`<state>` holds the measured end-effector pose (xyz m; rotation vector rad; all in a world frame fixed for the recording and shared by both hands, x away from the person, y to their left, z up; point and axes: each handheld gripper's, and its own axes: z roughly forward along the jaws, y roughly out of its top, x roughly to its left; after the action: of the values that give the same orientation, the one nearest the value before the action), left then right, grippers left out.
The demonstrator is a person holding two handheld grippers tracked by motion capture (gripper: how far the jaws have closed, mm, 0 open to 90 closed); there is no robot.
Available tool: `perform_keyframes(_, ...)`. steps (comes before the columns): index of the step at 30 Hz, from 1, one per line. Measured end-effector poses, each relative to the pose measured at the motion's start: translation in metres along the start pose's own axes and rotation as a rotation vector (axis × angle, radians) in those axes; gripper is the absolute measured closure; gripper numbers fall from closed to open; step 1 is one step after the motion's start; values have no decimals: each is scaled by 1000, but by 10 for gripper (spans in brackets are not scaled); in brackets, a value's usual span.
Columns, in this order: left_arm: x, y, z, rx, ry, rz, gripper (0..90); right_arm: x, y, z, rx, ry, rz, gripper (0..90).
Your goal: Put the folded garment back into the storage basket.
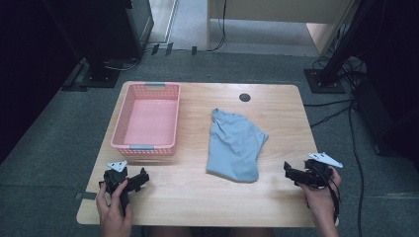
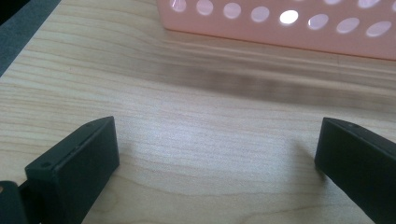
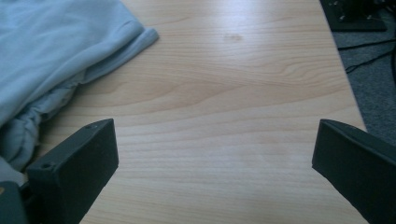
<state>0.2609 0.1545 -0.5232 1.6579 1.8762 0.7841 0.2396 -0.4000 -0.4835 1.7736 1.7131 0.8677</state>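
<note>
A light blue garment [image 1: 235, 144] lies crumpled in the middle of the wooden table [image 1: 197, 197], and its hem [image 3: 56, 56] fills the upper left of the right gripper view. A pink perforated basket [image 1: 147, 118] stands empty at the table's left; its near wall [image 2: 280, 23] crosses the top of the left gripper view. My left gripper [image 1: 140, 178] rests near the front left edge, just in front of the basket, jaws wide apart over bare wood [image 2: 215, 154]. My right gripper [image 1: 289, 170] sits at the front right, beside the garment, open and holding nothing [image 3: 215, 154].
A dark round cable hole [image 1: 244, 97] sits near the table's far edge. Black stands [image 1: 326, 74] and cables [image 1: 346, 113] are on the grey carpet to the right. Bare wood stretches between the two grippers along the front edge.
</note>
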Motion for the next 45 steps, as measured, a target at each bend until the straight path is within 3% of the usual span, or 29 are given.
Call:
perform_keyframes(9, 0, 0, 0, -1, 0, -1, 0, 21, 17, 5, 11, 49, -4, 6)
perform_keyframes(20, 0, 0, 0, 0, 0, 0, 0, 41, 29, 12, 26, 75, -33, 6)
perform_keyframes(45, 0, 0, 0, 0, 0, 1, 0, 70, 52, 36, 108, 72, -61, 6)
